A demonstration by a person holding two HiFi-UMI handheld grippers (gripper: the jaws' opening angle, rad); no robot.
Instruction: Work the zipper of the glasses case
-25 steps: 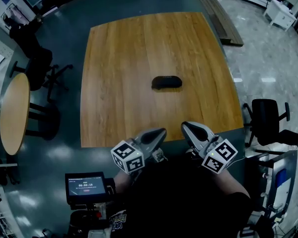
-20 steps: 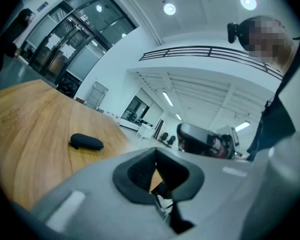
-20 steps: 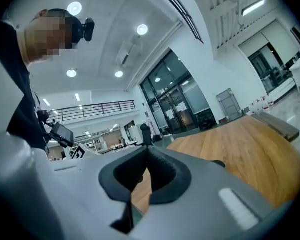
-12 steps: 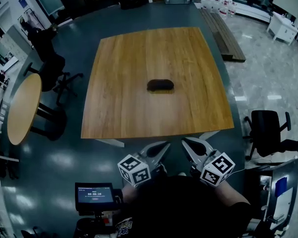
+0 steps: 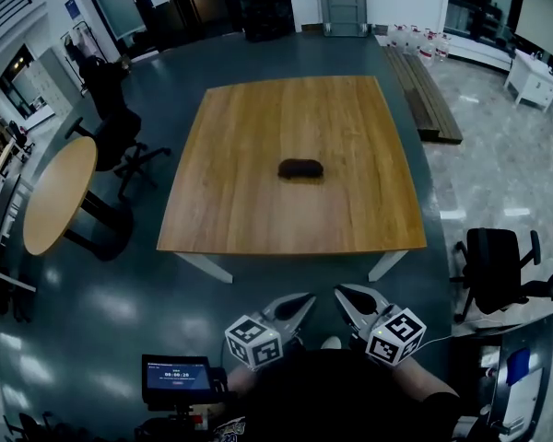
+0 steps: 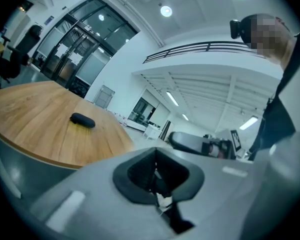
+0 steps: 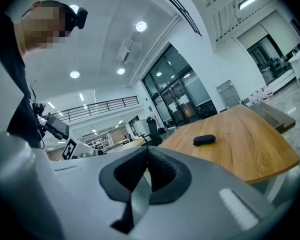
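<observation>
- Glasses case (image 5: 300,168): dark, oblong, lying flat near the centre of the worktop, in the upper middle of the head view.
- Worktop (image 5: 258,219): square, wooden, on white legs over a dark floor.
- Left gripper (image 5: 306,299): lower centre of the frame, below the worktop's near edge and well apart from the case; jaws pressed together, pad on pad.
- Right gripper (image 5: 341,293): just beside the left one, tips angled toward it; jaws likewise pressed together.
- Round table (image 5: 60,196): left edge.
- Office chair (image 5: 493,261): right edge.
</observation>
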